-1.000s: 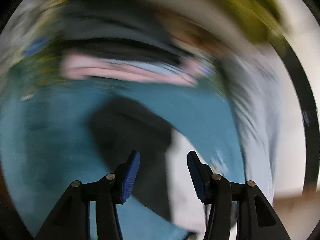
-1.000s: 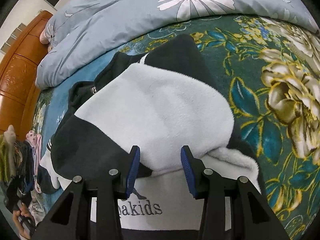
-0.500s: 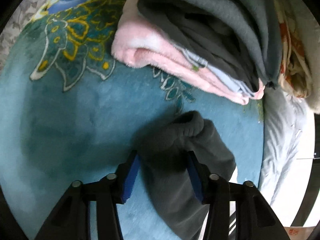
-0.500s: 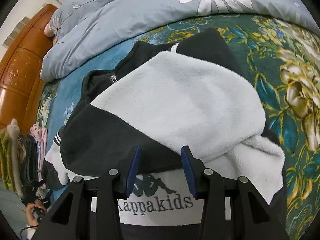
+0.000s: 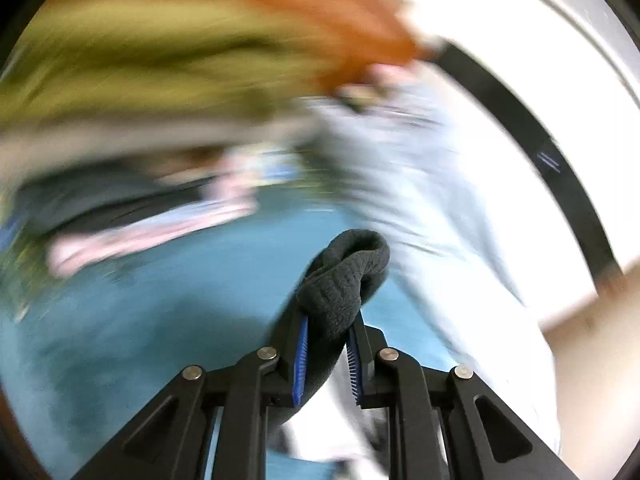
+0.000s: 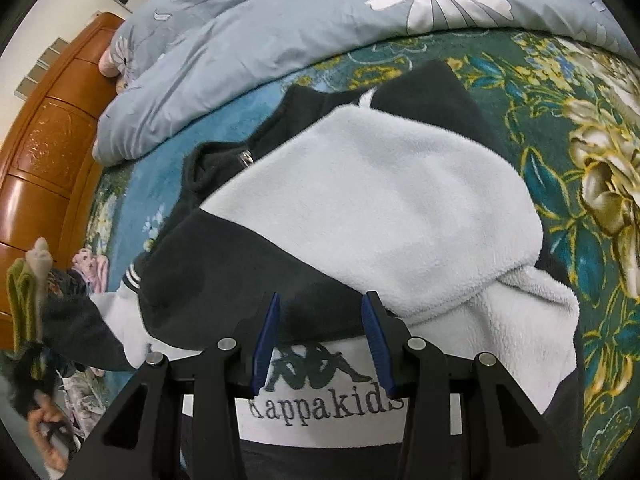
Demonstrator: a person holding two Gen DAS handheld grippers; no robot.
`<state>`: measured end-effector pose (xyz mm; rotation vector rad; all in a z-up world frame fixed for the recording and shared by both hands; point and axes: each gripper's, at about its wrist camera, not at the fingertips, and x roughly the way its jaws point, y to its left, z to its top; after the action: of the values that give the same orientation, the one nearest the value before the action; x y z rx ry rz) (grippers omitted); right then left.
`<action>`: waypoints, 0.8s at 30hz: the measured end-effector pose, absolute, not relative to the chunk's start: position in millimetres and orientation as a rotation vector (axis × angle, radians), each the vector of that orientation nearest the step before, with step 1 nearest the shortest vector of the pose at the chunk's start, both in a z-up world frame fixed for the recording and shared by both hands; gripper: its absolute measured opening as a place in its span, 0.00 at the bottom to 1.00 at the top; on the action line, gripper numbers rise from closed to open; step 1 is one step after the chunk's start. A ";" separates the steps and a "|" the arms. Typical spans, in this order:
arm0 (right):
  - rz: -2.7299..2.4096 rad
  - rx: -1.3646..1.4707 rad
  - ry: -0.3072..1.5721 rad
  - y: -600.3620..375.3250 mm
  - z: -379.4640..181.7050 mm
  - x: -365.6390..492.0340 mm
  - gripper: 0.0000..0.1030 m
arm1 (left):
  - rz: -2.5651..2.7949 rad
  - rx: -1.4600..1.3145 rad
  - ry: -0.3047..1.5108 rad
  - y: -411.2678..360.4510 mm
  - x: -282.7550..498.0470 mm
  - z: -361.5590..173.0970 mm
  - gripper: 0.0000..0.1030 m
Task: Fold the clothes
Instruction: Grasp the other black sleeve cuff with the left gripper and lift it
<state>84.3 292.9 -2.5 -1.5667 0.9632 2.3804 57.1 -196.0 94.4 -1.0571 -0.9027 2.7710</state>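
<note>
fleece jacket (image 6: pixel 372 208) sleeve cuff (image 5: pixel 344 280) pinched in left tool (image 5: pixel 327 354).

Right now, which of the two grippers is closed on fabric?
The left gripper: its blue-padded fingers pinch the dark grey fleece cuff. The right gripper hovers open over the black-and-white fleece jacket, gripping nothing.

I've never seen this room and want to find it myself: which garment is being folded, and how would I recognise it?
Look at the teal flowered blanket, below the grey daisy duvet. In its middle lies the fleece jacket: black and white panels, with "Kappakids" stitched under a logo, unlike the heaped clothes at the left edge.
</note>
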 end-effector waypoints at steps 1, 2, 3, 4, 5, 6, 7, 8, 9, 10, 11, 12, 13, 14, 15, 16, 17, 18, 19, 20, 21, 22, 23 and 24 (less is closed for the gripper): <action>2.393 -1.556 0.965 293.8 0.6 84.6 0.42 | 2.733 -1.022 -0.824 -172.0 57.1 109.1 0.18; 2.404 -1.546 0.964 294.5 3.4 84.4 0.42 | 2.693 -0.988 -0.747 -148.0 57.0 123.8 0.18; 2.414 -1.533 0.964 295.9 6.2 84.8 0.42 | 2.641 -0.968 -0.683 -120.0 55.4 133.6 0.18; 2.424 -1.520 0.966 298.0 9.0 85.9 0.42 | 2.580 -0.956 -0.628 -89.4 52.9 140.4 0.18; 2.432 -1.507 0.971 300.3 11.3 87.1 0.42 | 2.535 -0.952 -0.567 -61.7 48.7 143.9 0.18; 2.437 -1.493 0.976 303.1 13.4 88.5 0.42 | 2.495 -0.960 -0.491 -32.4 44.3 143.6 0.18; 2.438 -1.480 0.979 306.3 15.0 89.9 0.42 | 2.448 -0.982 -0.434 -2.9 40.8 139.2 0.17; 2.438 -1.469 0.982 310.4 16.4 91.9 0.42 | 2.396 -1.010 -0.395 25.2 37.5 132.9 0.17; 2.437 -1.457 0.984 315.8 17.7 95.2 0.42 | 2.351 -1.047 -0.361 51.6 34.5 123.9 0.17; 2.434 -1.445 0.981 322.4 18.9 99.5 0.42 | 2.317 -1.090 -0.335 72.8 34.0 116.7 0.17; 2.428 -1.436 0.976 328.8 19.4 103.9 0.42 | 2.279 -1.142 -0.320 90.3 34.2 107.7 0.16; 2.420 -1.429 0.972 334.5 19.2 107.8 0.42 | 2.237 -1.198 -0.308 107.0 33.9 95.9 0.16; 2.408 -1.421 0.971 341.5 18.9 112.9 0.42 | 2.192 -1.254 -0.296 123.8 33.6 84.1 0.16; 2.397 -1.413 0.975 347.9 18.2 117.9 0.42 | 2.153 -1.305 -0.289 135.8 36.0 71.3 0.16; 2.386 -1.405 0.982 354.0 17.2 122.8 0.42 | 2.116 -1.353 -0.286 144.8 40.0 57.9 0.16; 2.372 -1.395 0.991 361.0 16.0 128.6 0.42 | 2.078 -1.401 -0.283 153.8 44.1 44.5 0.16; 2.358 -1.387 1.000 367.1 14.8 133.8 0.42 | 2.049 -1.447 -0.278 158.3 50.3 33.2 0.17; 2.342 -1.381 1.013 372.3 13.5 138.1 0.42 | 2.029 -1.494 -0.277 159.5 54.8 23.6 0.17; 2.326 -1.373 1.029 377.6 12.1 142.3 0.42 | 2.005 -1.531 -0.284 158.6 57.9 16.3 0.18; 2.313 -1.361 1.047 382.5 11.3 146.4 0.42 | 1.979 -1.545 -0.303 155.1 58.6 13.0 0.21; 2.307 -1.343 1.067 386.4 11.2 149.7 0.42 | 1.955 -1.549 -0.325 150.5 57.8 11.3 0.25; 2.309 -1.334 1.086 388.2 11.1 151.2 0.42 | 1.931 -1.553 -0.346 145.9 57.0 9.6 0.41; 2.313 -1.332 1.101 388.6 10.8 151.4 0.42 | 1.899 -1.536 -0.392 137.2 57.0 12.9 0.57; 2.317 -1.330 1.115 389.1 10.4 151.6 0.42 | 1.862 -1.508 -0.453 126.0 57.4 19.3 0.60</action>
<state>151.6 389.1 10.4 -1.3300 1.1155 2.3172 57.4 126.0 19.3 -1.5077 -0.4526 1.8623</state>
